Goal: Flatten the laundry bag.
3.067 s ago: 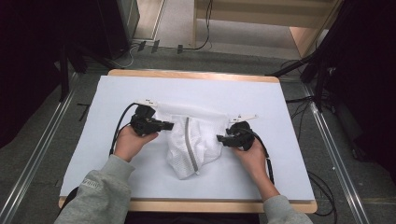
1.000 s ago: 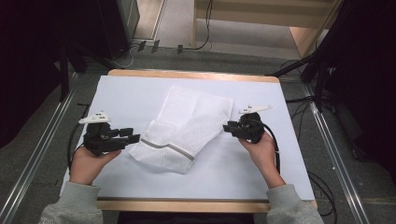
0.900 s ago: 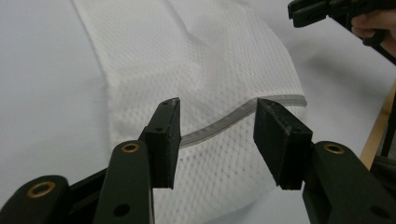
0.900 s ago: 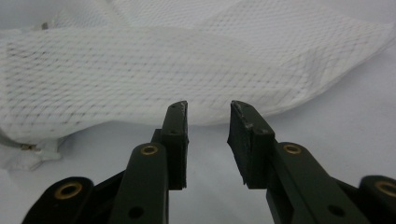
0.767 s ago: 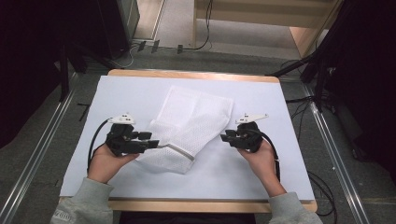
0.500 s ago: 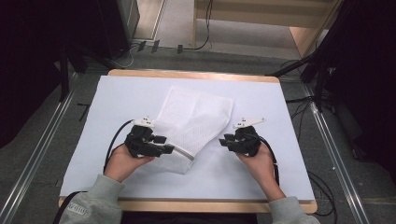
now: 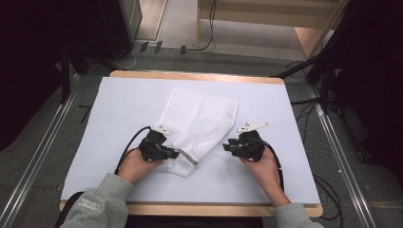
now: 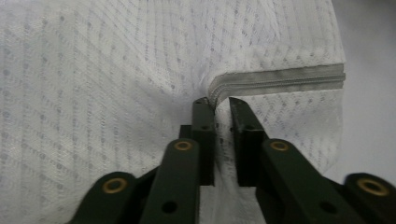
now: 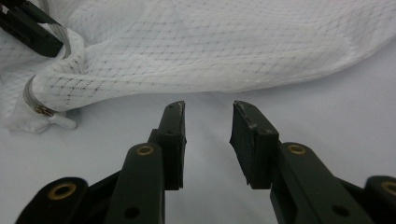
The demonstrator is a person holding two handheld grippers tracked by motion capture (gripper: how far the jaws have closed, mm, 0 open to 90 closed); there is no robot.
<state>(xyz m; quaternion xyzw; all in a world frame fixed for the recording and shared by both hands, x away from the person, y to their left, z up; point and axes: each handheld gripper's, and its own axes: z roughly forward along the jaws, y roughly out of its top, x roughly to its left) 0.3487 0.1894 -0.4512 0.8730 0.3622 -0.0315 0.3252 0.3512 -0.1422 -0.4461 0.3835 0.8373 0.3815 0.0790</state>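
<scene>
1. A white mesh bag (image 7: 197,123) lay on the white-covered bench (image 7: 119,109), in the middle of the high view, slanting from the upper centre down toward the lower centre.
2. A grey zipper band (image 8: 280,80) ran along the bag's lower edge; in the left gripper view it crossed the upper right of the frame and bent downward near the centre.
3. The left gripper (image 7: 167,153) sat at the lower left of the bag in the high view, held in the person's left hand (image 7: 138,165).
4. Its fingers (image 8: 204,135) had just been closing and stood narrow, pinching a fold of mesh right at the bend of the zipper band.
5. The right gripper (image 7: 227,146) sat right of centre in the high view, just beside the bag's right edge, held in the right hand (image 7: 261,164).
6. Its fingers (image 9: 173,140) stood partly apart with only bare bench cover between them; the bag's edge lay near, ahead of their tips, not touching.
7. In the upper left of the right gripper view, the left gripper's dark fingers showed at the mesh, with the zipper pull (image 9: 44,111) below them.
</scene>
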